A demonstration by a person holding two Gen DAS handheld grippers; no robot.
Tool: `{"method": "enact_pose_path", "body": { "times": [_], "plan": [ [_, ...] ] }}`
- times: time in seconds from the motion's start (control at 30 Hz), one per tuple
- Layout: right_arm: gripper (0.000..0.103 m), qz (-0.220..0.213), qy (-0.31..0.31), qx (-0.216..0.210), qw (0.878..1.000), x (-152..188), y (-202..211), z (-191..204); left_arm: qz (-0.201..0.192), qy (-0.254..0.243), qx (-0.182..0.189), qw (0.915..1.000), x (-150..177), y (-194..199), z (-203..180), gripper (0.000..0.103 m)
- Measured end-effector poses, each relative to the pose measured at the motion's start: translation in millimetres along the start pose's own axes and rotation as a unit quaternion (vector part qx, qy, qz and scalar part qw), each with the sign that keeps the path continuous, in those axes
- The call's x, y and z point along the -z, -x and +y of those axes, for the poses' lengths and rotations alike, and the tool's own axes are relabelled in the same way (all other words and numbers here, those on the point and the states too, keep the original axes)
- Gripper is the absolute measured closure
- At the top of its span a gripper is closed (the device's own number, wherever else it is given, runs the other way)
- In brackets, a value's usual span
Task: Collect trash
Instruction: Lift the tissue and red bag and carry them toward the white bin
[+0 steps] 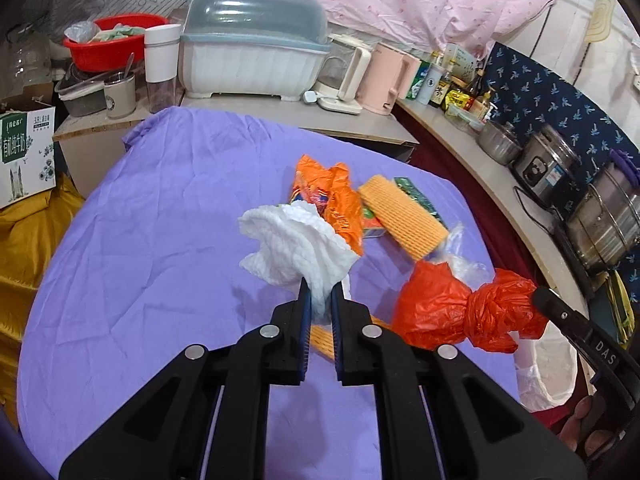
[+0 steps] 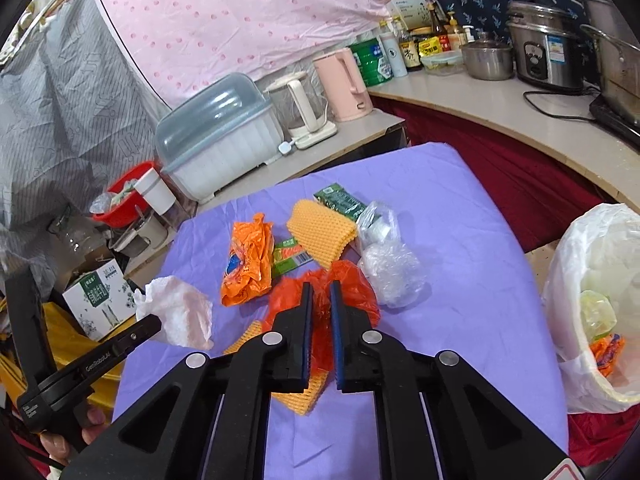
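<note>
My left gripper point(image 1: 320, 286) is shut on a crumpled white paper towel point(image 1: 296, 246), lifted above the purple tablecloth point(image 1: 160, 220). The same towel point(image 2: 178, 312) hangs at the left of the right wrist view. My right gripper point(image 2: 320, 286) is shut on a knotted red plastic bag point(image 2: 352, 288), which also shows at the right of the left wrist view, red bag point(image 1: 456, 308). On the cloth lie an orange wrapper point(image 2: 248, 260), a yellow foam net point(image 2: 322, 232), a green carton point(image 2: 340, 200), a clear plastic wad point(image 2: 390, 266) and another foam net point(image 2: 298, 394).
A bin lined with a white bag point(image 2: 600, 300) stands at the table's right edge with some trash inside. Behind the table are a dish rack point(image 1: 252, 48), kettles point(image 1: 384, 76), a red basin point(image 1: 108, 44) and, on the right counter, pots point(image 1: 600, 224).
</note>
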State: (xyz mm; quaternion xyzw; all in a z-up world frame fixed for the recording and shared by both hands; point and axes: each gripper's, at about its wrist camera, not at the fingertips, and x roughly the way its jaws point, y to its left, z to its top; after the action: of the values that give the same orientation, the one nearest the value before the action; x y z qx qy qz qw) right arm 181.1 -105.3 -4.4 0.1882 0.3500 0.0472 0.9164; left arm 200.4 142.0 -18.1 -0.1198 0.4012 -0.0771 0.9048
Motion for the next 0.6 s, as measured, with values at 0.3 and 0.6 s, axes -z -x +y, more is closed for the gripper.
{"method": "enact_pose_path", "body": {
  "times": [0.3,0.6],
  "plan": [
    [0.096,-0.024,-0.010,0.009,1.000,3,40,-23,-0.009,-0.035,0.027,0.9990,14,29,-42,0.094],
    [0.096,-0.054,-0.044,0.037,0.997,4,78,-69,-0.002,-0.082,0.064,0.9946,28,34,-101,0.094]
  ]
}}
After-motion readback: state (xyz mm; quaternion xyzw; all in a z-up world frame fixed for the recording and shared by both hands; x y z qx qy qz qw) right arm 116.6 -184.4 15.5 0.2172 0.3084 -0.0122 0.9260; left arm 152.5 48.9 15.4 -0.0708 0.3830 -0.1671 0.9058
